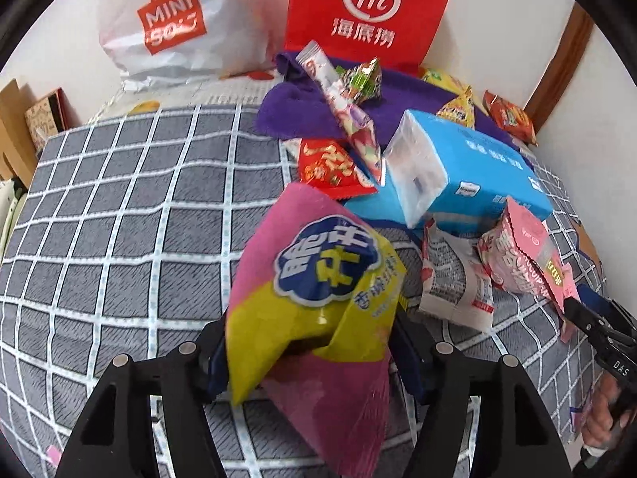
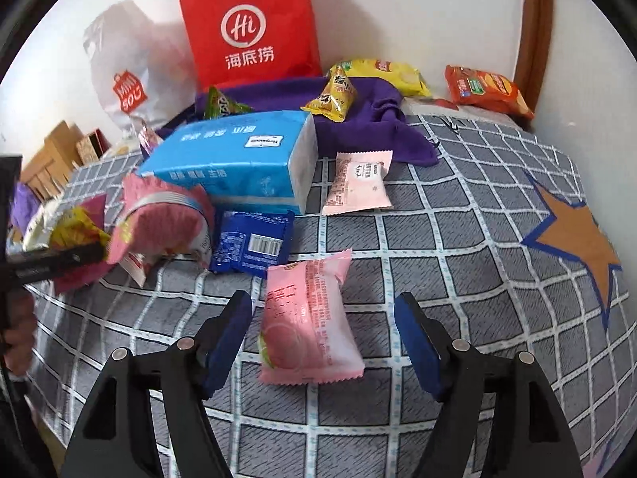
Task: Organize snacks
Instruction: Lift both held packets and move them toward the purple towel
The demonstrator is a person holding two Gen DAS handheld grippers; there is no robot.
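Note:
My left gripper (image 1: 312, 334) is shut on a puffy pink and yellow snack bag (image 1: 318, 263), which stands crumpled between its blue pads above the checked bedspread (image 1: 119, 207). In the right wrist view that gripper (image 2: 59, 257) shows at the far left with the bag around it. My right gripper (image 2: 322, 302) is open. A pink peach packet (image 2: 306, 318) lies flat on the bedspread (image 2: 458, 239) between its fingers, and neither pad touches it. A dark blue packet (image 2: 251, 243) and a torn pink bag (image 2: 159, 219) lie just beyond.
A blue tissue pack (image 2: 239, 159) sits mid-bed, with a pale pink packet (image 2: 358, 183) beside it. Small snacks rest on a purple cloth (image 2: 358, 127). A red paper bag (image 2: 251, 28) and a white shopping bag (image 1: 171, 28) lean on the wall. Yellow (image 2: 390, 71) and orange (image 2: 485, 87) bags lie at the back right.

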